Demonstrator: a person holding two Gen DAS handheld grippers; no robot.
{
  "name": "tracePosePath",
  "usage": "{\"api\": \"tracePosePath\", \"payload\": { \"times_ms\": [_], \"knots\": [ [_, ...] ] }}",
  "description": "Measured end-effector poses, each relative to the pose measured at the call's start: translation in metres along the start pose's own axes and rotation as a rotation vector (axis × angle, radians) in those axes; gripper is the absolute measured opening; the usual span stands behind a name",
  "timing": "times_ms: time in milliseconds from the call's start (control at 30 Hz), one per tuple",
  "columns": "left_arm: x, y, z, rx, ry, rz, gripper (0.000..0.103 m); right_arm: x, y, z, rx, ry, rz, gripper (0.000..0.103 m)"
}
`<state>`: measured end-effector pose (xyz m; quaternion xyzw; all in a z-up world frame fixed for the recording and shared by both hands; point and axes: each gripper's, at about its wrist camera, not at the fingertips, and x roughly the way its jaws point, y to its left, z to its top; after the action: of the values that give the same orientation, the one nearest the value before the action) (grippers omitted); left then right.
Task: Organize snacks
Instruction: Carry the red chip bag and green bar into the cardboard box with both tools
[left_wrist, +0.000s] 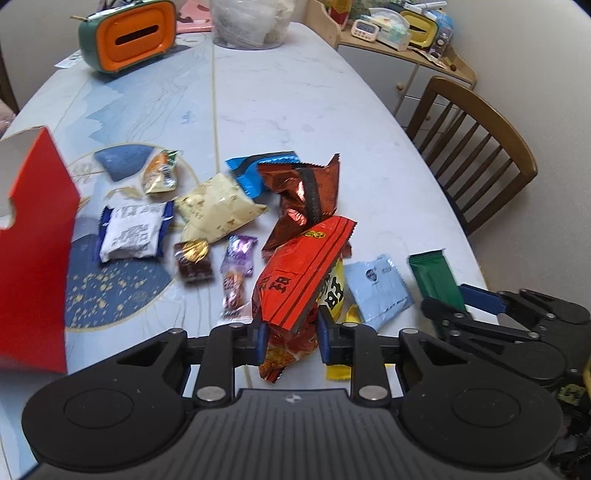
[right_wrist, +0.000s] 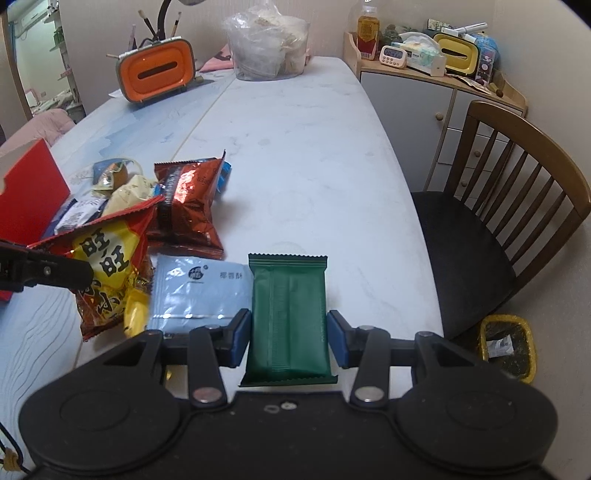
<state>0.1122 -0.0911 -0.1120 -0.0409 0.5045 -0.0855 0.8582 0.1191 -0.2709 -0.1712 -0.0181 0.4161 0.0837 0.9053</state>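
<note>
Far left on the counter: a red box standing open, likely the destination for the sorting. Next to it, a loose scatter of small snacks: a white-and-blue packet, a cream pouch, a dark foil sweet, a purple-wrapped candy, and behind them a crumpled copper-brown bag. Toward the middle, the left gripper, jaws closed onto the lower end of a red-and-yellow snack bag, with the bag pinched between the blue pads and sticking up past them. Just right of that, a pale blue sachet lying flat, untouched, touching the edge of the green bar. Further right, the right gripper, jaws closed on a green wrapped bar, pads pressing both long edges, the bar pointing away along the fingers. Off the right edge of the counter, a wooden chair and a cabinet beyond. Step in hand, by judgement: pickup done for both hands, one snack in each, carry not yet finished. Next move calls for swinging both loads leftward to the red box, clearing the scattered packets on the way, lining up over the opening, then releasing one at a time; the crinkly bag held only by its end may sag or slip.
</note>
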Motion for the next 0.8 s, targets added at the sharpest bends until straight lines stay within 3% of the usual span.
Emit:
{"api": "tracePosePath", "payload": {
  "times_ms": [467, 800],
  "knots": [
    [-0.045, 0.023, -0.039, -0.097, -0.004, 0.077, 0.024, -0.05, 0.026, -0.012, -0.062, -0.032, 0.102, 0.044],
    [-0.108, 0.06, -0.043, -0.156, -0.094, 0.107, 0.024, -0.079, 0.081, 0.013, -0.19, -0.084, 0.192, 0.044]
  ]
}}
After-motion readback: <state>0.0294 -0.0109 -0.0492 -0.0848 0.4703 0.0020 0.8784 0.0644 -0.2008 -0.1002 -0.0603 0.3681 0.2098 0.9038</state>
